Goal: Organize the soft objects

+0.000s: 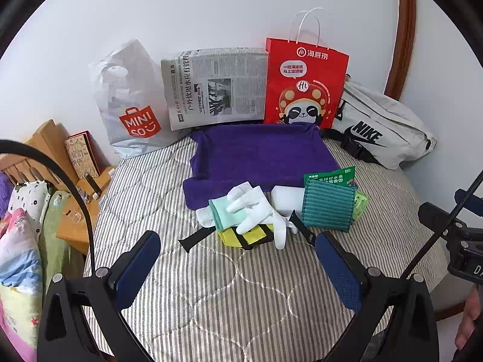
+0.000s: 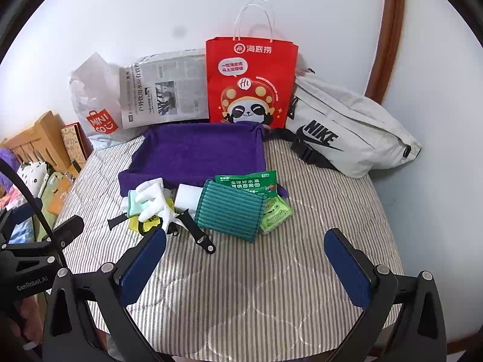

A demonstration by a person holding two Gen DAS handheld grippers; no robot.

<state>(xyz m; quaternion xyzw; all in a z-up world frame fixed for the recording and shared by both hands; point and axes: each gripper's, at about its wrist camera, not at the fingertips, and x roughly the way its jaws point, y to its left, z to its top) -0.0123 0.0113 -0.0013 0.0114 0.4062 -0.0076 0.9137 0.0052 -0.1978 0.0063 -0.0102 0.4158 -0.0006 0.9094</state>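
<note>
- on the striped bed [image 1: 241,286], a white glove [image 1: 256,208], socks [image 1: 222,214] and green cloth [image 1: 327,208] lie piled before the purple tray [image 1: 259,154].
- left hand-held gripper [image 1: 238,252] and right hand-held gripper [image 2: 246,253] hover spread wide, holding nothing.

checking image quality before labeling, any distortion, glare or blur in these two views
Left wrist view: strong fisheye bending, black corners, the white glove sharp, no glare. Right wrist view: same bending, even daylight, soft shadows, the red paper bag readable, a faint smudge on the wall.
</note>
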